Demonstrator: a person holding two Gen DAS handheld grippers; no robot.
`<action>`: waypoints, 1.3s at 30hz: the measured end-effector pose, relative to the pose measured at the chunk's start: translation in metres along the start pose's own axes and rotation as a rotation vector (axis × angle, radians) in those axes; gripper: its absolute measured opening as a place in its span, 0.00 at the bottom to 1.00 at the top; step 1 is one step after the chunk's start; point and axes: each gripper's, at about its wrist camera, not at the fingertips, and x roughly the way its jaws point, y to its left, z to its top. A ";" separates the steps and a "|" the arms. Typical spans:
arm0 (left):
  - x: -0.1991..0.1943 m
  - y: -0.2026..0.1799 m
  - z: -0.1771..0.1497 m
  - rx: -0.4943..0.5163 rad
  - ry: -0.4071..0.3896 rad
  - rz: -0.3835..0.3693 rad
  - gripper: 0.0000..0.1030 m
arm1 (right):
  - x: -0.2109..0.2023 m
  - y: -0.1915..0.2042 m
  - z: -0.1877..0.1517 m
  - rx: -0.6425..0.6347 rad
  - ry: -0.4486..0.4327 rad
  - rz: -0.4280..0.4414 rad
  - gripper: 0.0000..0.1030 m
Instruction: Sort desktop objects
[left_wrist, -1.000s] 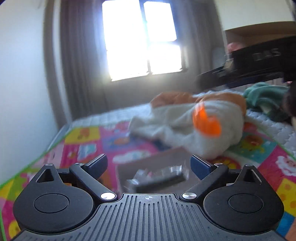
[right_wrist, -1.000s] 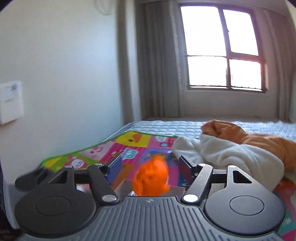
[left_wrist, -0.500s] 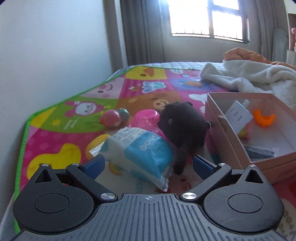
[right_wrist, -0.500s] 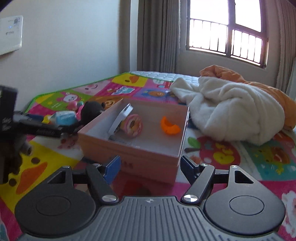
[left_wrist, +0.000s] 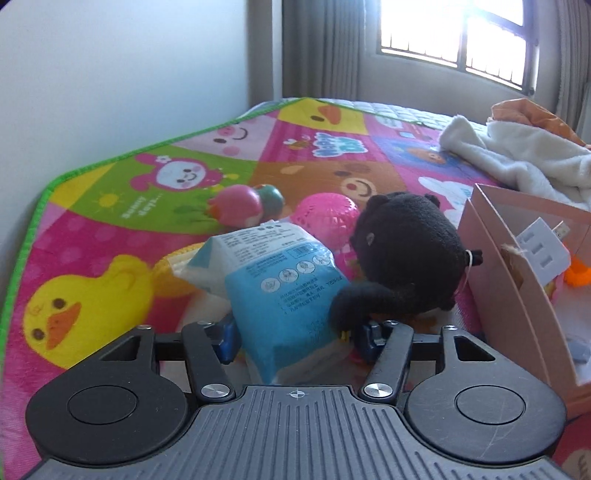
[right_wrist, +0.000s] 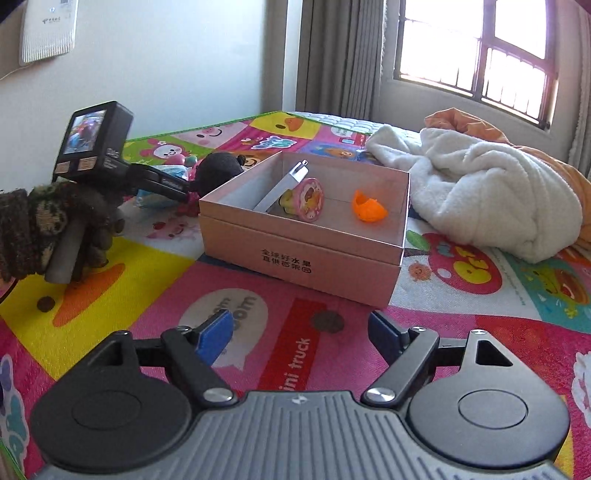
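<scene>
My left gripper (left_wrist: 295, 338) is open, its fingers on either side of a blue and white tissue pack (left_wrist: 280, 280) lying on the play mat. A black plush toy (left_wrist: 406, 258) leans against the pack's right side. A pink cardboard box (right_wrist: 306, 225) holds a white power adapter (right_wrist: 280, 186), a pink round toy (right_wrist: 308, 199) and an orange piece (right_wrist: 367, 210). My right gripper (right_wrist: 299, 339) is open and empty, low over the mat in front of the box. The left gripper's body (right_wrist: 110, 166) shows in the right wrist view.
A pink mesh ball (left_wrist: 325, 212), a pink and teal toy (left_wrist: 243, 205) and a yellow object (left_wrist: 173, 269) lie behind the tissue pack. A white blanket (right_wrist: 491, 192) is heaped right of the box. A wall (left_wrist: 110, 74) borders the mat on the left.
Both grippers have dropped from pointing at the window down to the mat. The left one has moved forward around the tissue pack. The orange piece now lies in the box.
</scene>
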 end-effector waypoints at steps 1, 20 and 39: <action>-0.005 0.002 -0.002 0.012 0.001 -0.003 0.60 | 0.001 0.001 0.000 0.005 0.001 0.003 0.78; -0.159 -0.047 -0.119 0.291 -0.002 -0.459 0.94 | -0.021 0.019 0.011 0.045 -0.057 0.011 0.82; -0.122 0.032 -0.127 -0.135 -0.138 -0.312 1.00 | 0.185 0.142 0.183 -0.254 0.072 0.052 0.83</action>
